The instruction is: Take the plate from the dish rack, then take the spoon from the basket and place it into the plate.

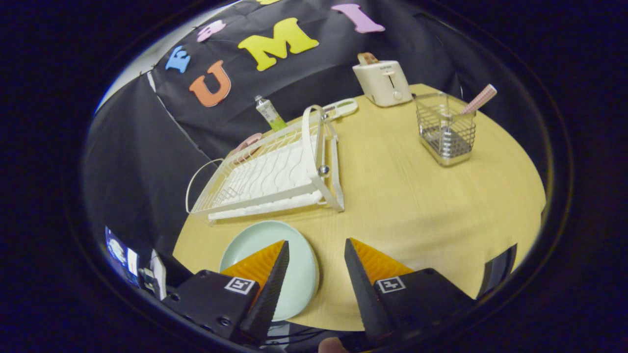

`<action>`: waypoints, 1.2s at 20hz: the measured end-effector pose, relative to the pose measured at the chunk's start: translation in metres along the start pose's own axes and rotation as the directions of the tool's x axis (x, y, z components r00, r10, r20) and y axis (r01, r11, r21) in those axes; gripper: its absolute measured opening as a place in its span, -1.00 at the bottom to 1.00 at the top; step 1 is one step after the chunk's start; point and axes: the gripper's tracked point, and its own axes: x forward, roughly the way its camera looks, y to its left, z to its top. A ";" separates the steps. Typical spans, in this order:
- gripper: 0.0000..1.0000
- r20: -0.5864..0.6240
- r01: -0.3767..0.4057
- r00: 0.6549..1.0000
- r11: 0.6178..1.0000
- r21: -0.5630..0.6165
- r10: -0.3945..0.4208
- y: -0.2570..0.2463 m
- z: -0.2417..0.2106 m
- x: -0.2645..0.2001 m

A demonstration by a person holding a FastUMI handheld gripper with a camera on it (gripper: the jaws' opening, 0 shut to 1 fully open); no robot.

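plate: pale mint-green round plate (294, 264), glossy, shallow raised rim, lying flat on the light wooden round table (417, 206) near its front edge, just in front of the dish rack; out of the rack; nothing on the part I can see
spoon: pink checked-pattern handle (480, 99) sticking up at a tilt out of the basket's far right corner; bowl end is down inside, can't make it out
basket: square silver wire-mesh basket (445, 131), upright on the table well beyond the fingers, to the right of the rack; spoon is the only thing I can see in it
dish rack: white wire dish rack (267, 171) with wavy tines and a tall hoop handle, sits on the table beyond the plate; slots look empty
gripper: two-finger gripper (316, 255), fingers spread apart, clamped on nothing; left finger overlaps the plate in view, right finger is over bare table; contact with plate can't tell
behind rack: cream two-slot toaster (383, 82) with something brown poking out the top, green-and-white tube (269, 113) near the wall
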 end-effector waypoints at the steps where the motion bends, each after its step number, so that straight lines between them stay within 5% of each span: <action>1: 0.55 0.034 0.021 0.999 0.999 -0.033 -0.019 -0.006 0.005 -0.006; 4: 0.57 0.163 0.134 0.980 0.983 -0.127 -0.112 -0.037 0.022 -0.026; 8: 0.58 0.329 0.310 0.911 0.938 -0.156 -0.247 -0.095 0.050 -0.044; 13: 0.58 0.420 0.406 0.846 0.908 -0.104 -0.330 -0.154 0.066 -0.053; 18: 0.60 0.500 0.452 0.793 0.886 -0.100 -0.348 -0.194 0.094 -0.057; 24: 0.60 0.567 0.379 0.779 0.921 -0.088 -0.266 -0.203 0.131 -0.043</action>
